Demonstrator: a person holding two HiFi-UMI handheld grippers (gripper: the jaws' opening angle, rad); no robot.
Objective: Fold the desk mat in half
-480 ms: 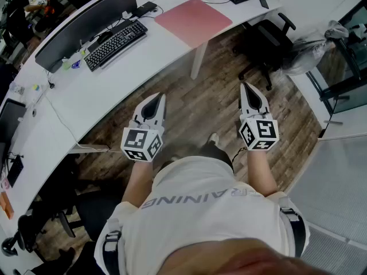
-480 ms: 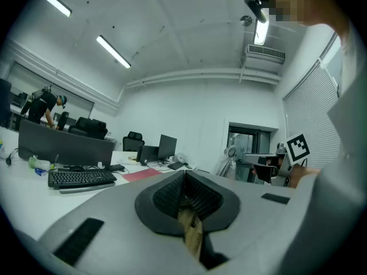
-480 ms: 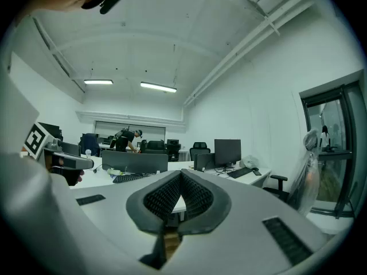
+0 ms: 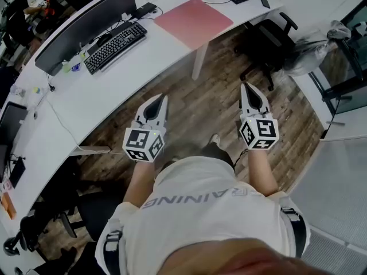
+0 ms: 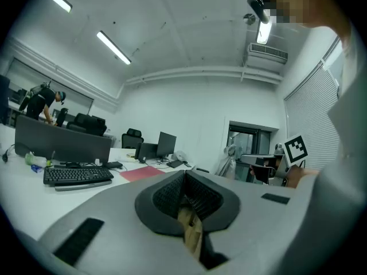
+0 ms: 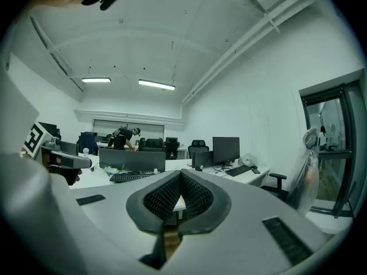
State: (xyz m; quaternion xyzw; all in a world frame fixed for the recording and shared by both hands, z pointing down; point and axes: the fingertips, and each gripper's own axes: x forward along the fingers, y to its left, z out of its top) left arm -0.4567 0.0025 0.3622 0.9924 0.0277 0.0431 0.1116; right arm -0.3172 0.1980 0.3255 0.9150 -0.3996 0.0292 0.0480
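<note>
A curved desk [image 4: 155, 59] ahead, both grippers short of it over the floor [image 4: 200, 105].
On the desk, the desk mat [image 4: 194, 22] lies right of the keyboard [image 4: 116, 46], which sits before the monitor [image 4: 86, 24]. An office chair [image 4: 269, 39] stands right of the mat. The left gripper [image 4: 161, 99] and right gripper [image 4: 246, 88] hang side by side, well apart.

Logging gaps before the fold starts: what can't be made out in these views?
- Desk mat: in the head view, too far off to show creases or texture; the left gripper view shows only a thin strip.
- Small items beside the keyboard: head view, too small to name.
- Person's legs: head view, mostly hidden by the torso.
</note>
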